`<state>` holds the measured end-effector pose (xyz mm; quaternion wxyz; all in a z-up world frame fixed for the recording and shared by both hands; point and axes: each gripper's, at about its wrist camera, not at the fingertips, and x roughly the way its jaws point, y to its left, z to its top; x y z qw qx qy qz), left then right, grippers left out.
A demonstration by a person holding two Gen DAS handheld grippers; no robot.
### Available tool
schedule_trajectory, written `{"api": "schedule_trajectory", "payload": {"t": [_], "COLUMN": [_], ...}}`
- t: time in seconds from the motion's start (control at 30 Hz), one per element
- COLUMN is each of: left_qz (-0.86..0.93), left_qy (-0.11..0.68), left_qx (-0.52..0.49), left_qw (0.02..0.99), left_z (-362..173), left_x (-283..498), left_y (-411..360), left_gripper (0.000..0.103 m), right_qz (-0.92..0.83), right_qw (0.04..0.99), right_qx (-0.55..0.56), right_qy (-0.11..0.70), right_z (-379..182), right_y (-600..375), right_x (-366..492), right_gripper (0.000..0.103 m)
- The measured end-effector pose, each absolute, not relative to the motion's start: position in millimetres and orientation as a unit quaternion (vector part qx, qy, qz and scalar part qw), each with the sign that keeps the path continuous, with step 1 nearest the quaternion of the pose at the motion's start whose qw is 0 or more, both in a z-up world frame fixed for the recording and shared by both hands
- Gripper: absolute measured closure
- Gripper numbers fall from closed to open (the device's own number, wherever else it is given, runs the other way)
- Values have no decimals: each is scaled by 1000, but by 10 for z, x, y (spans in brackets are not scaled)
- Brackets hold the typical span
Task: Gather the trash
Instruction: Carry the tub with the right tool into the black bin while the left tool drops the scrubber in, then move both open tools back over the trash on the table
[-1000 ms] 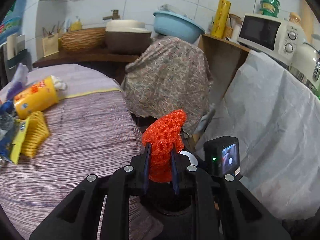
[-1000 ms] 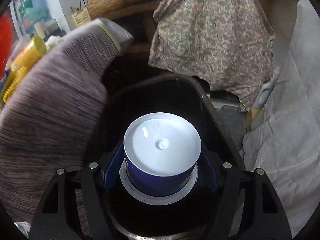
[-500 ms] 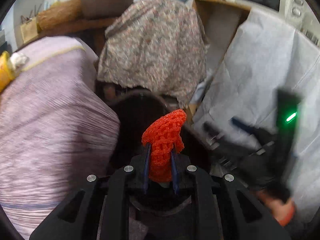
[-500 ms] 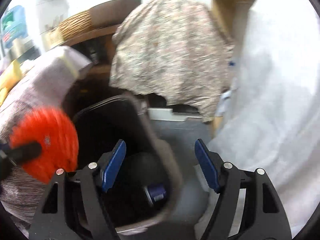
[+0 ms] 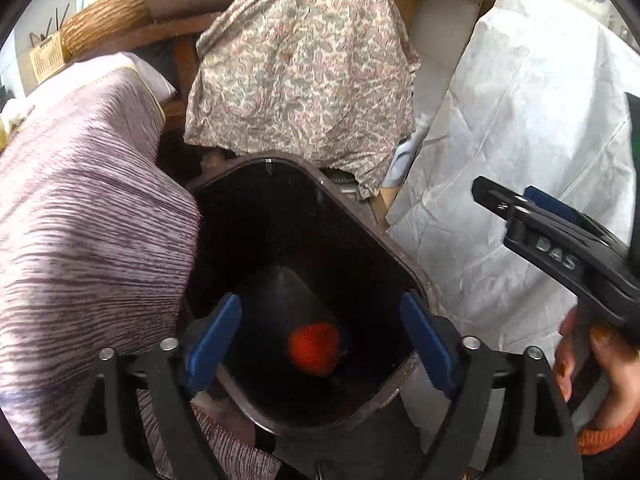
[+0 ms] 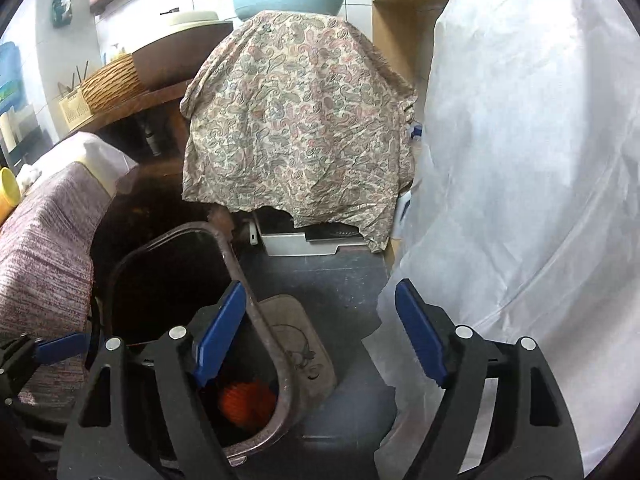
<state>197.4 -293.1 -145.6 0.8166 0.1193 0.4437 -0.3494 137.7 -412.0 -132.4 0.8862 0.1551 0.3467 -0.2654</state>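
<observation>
An orange-red foam net [image 5: 314,347], bunched into a rounded lump with a mesh texture, is seen lying at the bottom of the dark bin [image 5: 404,264], directly ahead of and below the left hand-held gripper [image 5: 320,336]. From the right wrist view the same net [image 6: 246,400] is glimpsed inside the bin [image 6: 256,312], partly hidden behind the near rim.

The left hand-held gripper is held over the bin's mouth, pointing down into it, with its blue-padded fingers [image 5: 214,338] spread wide apart and nothing between them. The right hand-held gripper [image 6: 320,336] is held just to the right of the bin, aimed over the dark floor [image 6: 344,280], its fingers likewise spread apart and empty. A striped cloth over the bench [image 5: 80,208] lies to the left of both.
</observation>
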Motion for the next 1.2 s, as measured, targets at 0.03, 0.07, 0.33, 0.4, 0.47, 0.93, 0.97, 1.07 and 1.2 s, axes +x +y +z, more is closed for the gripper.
{"api": "schedule_trajectory", "payload": {"t": [0.03, 0.07, 0.33, 0.4, 0.47, 0.93, 0.97, 1.07, 1.2], "left_qz": [-351, -354, -362, -355, -348, -203, -191, -152, -101], "left_qy": [441, 436, 377, 363, 355, 327, 326, 319, 317], "left_qx": [117, 113, 91, 84, 75, 17, 11, 0, -17], "left_qw": [818, 819, 848, 857, 865, 923, 926, 935, 943], "left_z": [-1418, -1353, -753, -618, -517, -148, -124, -77, -67], "left_x": [1968, 1940, 1709, 1681, 1675, 1807, 1829, 1874, 1896], "left_y": [-2923, -2882, -2416, -2240, -2077, -556, -441, -97, 379], "left_gripper": [20, 19, 12, 11, 8, 8, 8, 8, 8], "right_qz": [-265, -264, -224, -205, -185, 26, 44, 94, 154], "right_qw": [887, 888, 904, 910, 915, 950, 950, 947, 942], "right_qx": [156, 155, 146, 140, 138, 52, 48, 37, 12], "right_qy": [345, 343, 334, 331, 330, 306, 305, 304, 299], "right_z": [-1299, -1278, -1054, -976, -910, -286, -245, -139, 10], "right_y": [-4118, -4107, -3821, -3684, -3558, -1979, -1859, -1516, -1031], "right_x": [1377, 1383, 1508, 1580, 1642, 2142, 2174, 2258, 2357], "right_gripper": [26, 26, 26, 25, 25, 21, 21, 21, 21]}}
